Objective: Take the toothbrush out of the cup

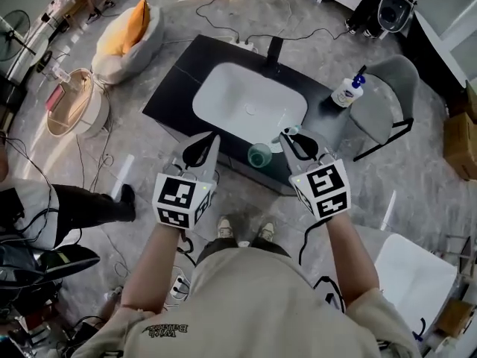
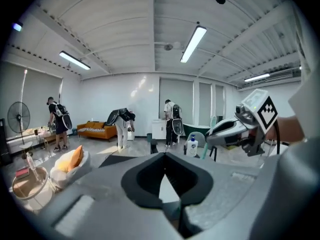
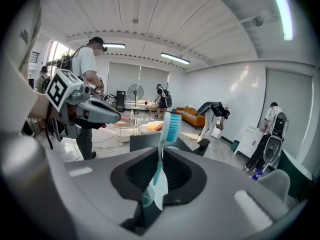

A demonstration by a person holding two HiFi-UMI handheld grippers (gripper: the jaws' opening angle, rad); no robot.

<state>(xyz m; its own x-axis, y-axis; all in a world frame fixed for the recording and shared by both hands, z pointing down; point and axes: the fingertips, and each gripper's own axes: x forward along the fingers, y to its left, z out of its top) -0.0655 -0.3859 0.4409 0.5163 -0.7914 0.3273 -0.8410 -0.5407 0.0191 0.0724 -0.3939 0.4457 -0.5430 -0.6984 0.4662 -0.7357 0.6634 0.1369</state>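
Note:
My right gripper (image 1: 292, 138) is shut on the handle of a toothbrush (image 3: 171, 125) with teal bristles. The brush stands upright between the pads, its head above the jaw tips. In the head view the toothbrush (image 1: 288, 131) shows as a pale tip just right of the translucent teal cup (image 1: 260, 155), which stands on the dark counter's near edge. The cup's rim (image 3: 146, 200) also shows low between the right jaws. My left gripper (image 1: 209, 142) hovers left of the cup, its tips together with nothing between them. The left gripper view shows the right gripper (image 2: 216, 134) holding the brush.
A white sink basin (image 1: 250, 103) is set in the dark counter (image 1: 173, 88), with a black faucet (image 1: 273, 54) behind it. At the right end stands a soap pump bottle (image 1: 349, 92), and next to it a grey chair (image 1: 387, 99). Cushioned baskets (image 1: 127, 43) and cables lie on the floor. Several people stand farther off.

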